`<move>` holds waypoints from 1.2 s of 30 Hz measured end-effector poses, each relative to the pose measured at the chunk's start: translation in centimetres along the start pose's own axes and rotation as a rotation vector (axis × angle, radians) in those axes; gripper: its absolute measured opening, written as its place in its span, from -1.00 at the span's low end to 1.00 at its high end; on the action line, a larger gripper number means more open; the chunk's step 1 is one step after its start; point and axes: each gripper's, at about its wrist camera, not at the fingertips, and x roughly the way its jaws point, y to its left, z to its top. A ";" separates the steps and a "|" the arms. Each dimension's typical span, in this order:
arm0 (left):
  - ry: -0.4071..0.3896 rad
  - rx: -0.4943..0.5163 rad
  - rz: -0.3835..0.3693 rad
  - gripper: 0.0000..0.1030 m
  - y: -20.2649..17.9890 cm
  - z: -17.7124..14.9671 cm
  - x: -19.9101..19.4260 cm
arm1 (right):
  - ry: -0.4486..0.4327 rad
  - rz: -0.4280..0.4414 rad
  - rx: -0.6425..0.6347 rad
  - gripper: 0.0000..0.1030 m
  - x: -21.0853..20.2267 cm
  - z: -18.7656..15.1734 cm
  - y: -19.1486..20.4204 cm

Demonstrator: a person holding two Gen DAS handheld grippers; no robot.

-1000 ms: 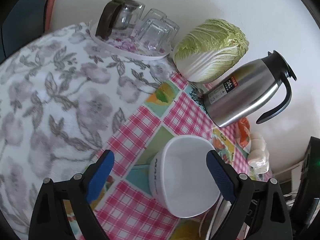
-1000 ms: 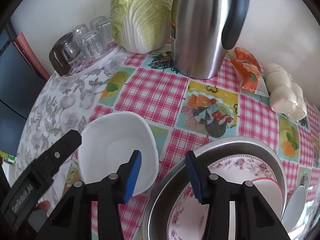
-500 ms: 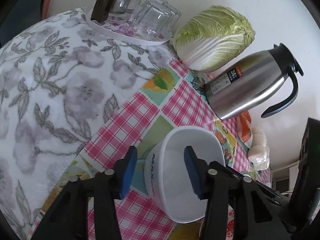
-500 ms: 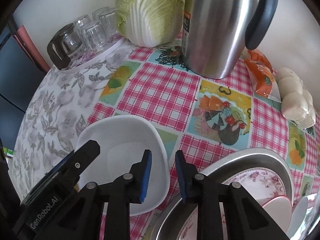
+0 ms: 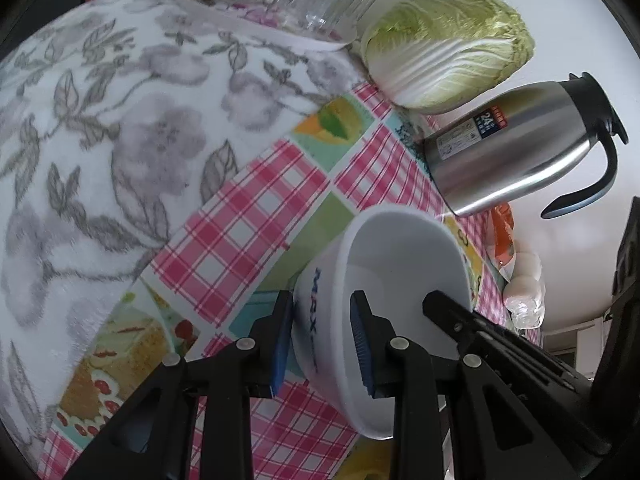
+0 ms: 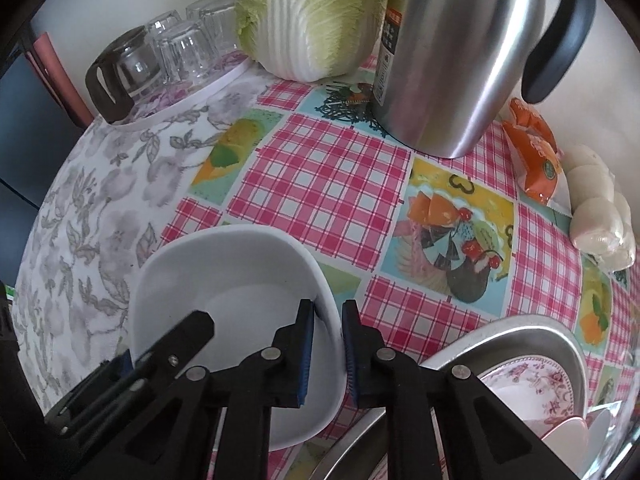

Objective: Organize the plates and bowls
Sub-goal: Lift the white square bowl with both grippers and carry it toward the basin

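1. White bowl (image 6: 224,280) sits on the checked tablecloth (image 6: 320,176), beside the steel basin (image 6: 520,340) of plates.
2. Left gripper (image 5: 322,340) and right gripper (image 6: 325,354) have just been closing; each now clamps an opposite wall of the bowl.
3. Two-handed lift looks ready.

I see a white bowl (image 6: 240,280), pink-checked tablecloth (image 6: 320,184), grey floral cloth (image 5: 100,140), green cabbage (image 6: 316,12), silver flask (image 6: 452,60), blue pads (image 6: 305,354).
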 end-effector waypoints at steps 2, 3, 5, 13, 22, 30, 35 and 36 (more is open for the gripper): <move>0.008 -0.009 0.002 -0.48 0.2 0.0 0.2 | -0.004 -0.007 -0.016 -0.69 0.0 0.0 0.1; 0.013 -0.016 0.004 -0.51 0.3 0.0 0.3 | -0.007 -0.013 -0.028 -0.69 0.0 0.0 0.3; 0.012 -0.024 -0.004 -0.51 0.5 -0.1 0.2 | -0.009 -0.027 -0.059 -0.69 0.0 0.0 0.6; 0.013 -0.033 -0.002 -0.51 0.5 0.0 0.2 | -0.012 -0.045 -0.130 -0.69 0.0 0.1 1.0; 0.014 -0.042 -0.003 -0.50 0.6 0.1 0.0 | -0.002 -0.054 -0.211 -0.63 0.5 0.4 1.8; 0.010 -0.066 -0.015 -0.51 1.0 0.1 -0.1 | 0.014 -0.038 -0.195 -0.61 1.1 0.3 1.8; 0.010 -0.080 -0.013 -0.54 1.2 0.0 -0.3 | 0.007 -0.011 -0.172 -0.67 0.9 0.1 1.7; 0.012 -0.082 -0.009 -0.55 1.2 -0.1 -0.4 | 0.006 -0.002 -0.162 -0.69 0.8 0.1 1.6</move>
